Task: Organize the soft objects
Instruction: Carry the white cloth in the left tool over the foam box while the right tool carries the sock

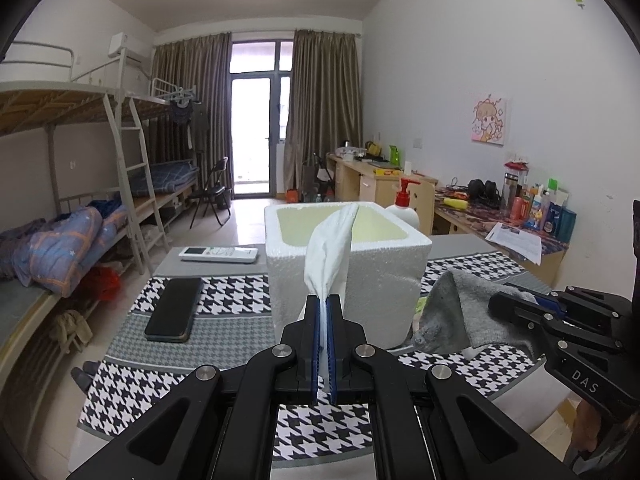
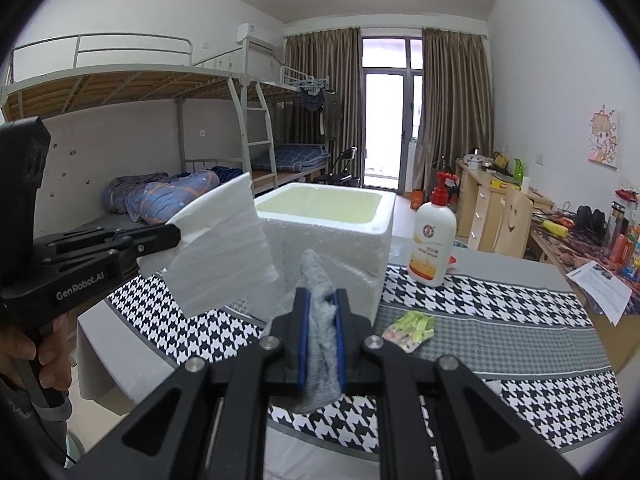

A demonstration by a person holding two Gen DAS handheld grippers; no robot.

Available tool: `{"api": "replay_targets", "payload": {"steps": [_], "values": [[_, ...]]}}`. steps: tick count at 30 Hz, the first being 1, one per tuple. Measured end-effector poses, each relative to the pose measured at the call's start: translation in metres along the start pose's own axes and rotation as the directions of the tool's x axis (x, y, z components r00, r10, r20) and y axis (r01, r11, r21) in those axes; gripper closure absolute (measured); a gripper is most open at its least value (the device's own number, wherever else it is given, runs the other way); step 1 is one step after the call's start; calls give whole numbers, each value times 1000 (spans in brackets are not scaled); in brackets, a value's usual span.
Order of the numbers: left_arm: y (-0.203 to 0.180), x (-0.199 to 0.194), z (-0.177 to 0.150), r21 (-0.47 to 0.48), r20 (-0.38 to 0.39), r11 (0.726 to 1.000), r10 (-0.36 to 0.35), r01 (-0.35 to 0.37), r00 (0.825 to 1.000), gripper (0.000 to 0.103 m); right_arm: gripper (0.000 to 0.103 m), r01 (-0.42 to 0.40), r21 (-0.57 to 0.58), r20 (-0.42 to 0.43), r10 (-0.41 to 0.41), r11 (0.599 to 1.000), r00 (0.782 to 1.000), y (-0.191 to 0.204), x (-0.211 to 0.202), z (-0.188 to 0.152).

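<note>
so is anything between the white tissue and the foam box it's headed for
Nothing visible. The left tool holds the white tissue just in front of the foam box, whose open top shows no lid.

— Where's the light from?
— Daylight through the far balcony door (image 1: 251, 132), blown out white; the room is evenly bright.
— Sharpness?
— Clear in the middle, edges curved, black corners.
</note>
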State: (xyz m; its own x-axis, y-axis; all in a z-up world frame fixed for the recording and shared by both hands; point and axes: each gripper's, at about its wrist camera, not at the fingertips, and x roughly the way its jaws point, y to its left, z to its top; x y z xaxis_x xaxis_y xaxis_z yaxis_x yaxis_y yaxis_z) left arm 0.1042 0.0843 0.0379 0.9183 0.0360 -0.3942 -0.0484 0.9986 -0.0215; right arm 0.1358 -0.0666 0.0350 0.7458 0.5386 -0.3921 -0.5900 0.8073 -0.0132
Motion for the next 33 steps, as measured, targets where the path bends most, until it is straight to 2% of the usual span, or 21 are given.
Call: {"api": "replay_targets", "payload": {"steps": [16,33], "values": [[1,1,42,32,55,999,10,-12,998,100,89,16,-17,44,-15,1000,999,-8,2,36],[3,5,72,37,101,999,25,-29,995,100,89,10,-48,90,-5,999,996,-12,10,62]]}}
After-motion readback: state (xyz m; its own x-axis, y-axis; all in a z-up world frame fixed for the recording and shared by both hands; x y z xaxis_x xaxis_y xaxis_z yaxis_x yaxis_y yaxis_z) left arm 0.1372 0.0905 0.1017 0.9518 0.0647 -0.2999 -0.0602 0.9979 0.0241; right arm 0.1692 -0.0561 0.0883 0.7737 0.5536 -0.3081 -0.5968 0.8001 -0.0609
